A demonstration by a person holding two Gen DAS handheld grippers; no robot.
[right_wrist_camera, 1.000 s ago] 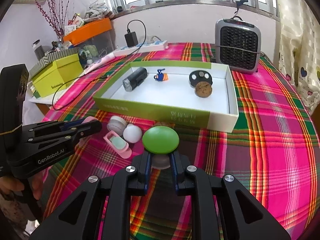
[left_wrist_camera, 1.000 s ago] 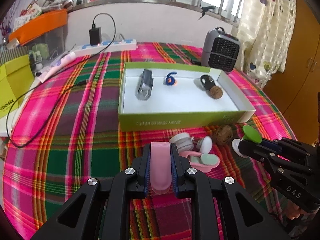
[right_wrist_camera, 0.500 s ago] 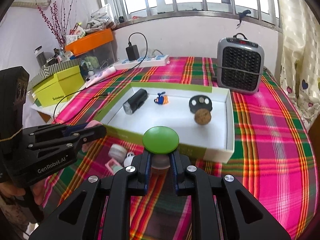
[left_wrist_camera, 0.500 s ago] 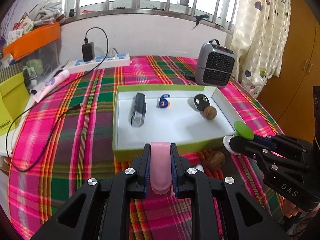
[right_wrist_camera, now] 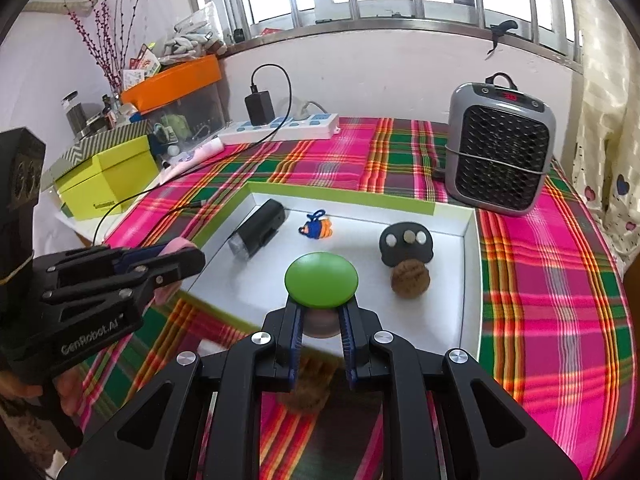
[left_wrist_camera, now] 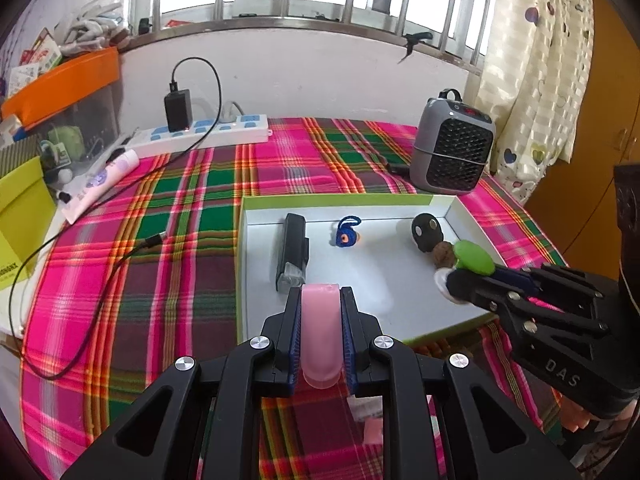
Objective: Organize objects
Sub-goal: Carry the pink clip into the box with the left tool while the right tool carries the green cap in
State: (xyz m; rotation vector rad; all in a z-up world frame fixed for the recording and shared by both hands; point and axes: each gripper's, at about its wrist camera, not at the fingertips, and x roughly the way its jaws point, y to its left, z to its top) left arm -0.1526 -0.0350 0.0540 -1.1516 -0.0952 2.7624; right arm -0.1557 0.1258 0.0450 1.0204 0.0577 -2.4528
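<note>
Both jaws narrow, each loaded. Left gripper (left_wrist_camera: 321, 312) clamps a pink rounded case (left_wrist_camera: 321, 336), low centre of the left wrist view, over the near rim of the white tray (left_wrist_camera: 400, 304). Right gripper (right_wrist_camera: 320, 320) pinches the pale stem of a green-capped mushroom toy (right_wrist_camera: 321, 279), seen mid-frame over the tray floor.

Step in hand, judged: set both inside the tray. Aim for bare floor, clear of the black flashlight (left_wrist_camera: 291, 252), knitted blue-orange charm (left_wrist_camera: 346, 234), black key fob (right_wrist_camera: 406, 242) and walnut (right_wrist_camera: 410, 279). Lower until each touches before opening; the mushroom may roll, so seat it on its flat base.
</note>
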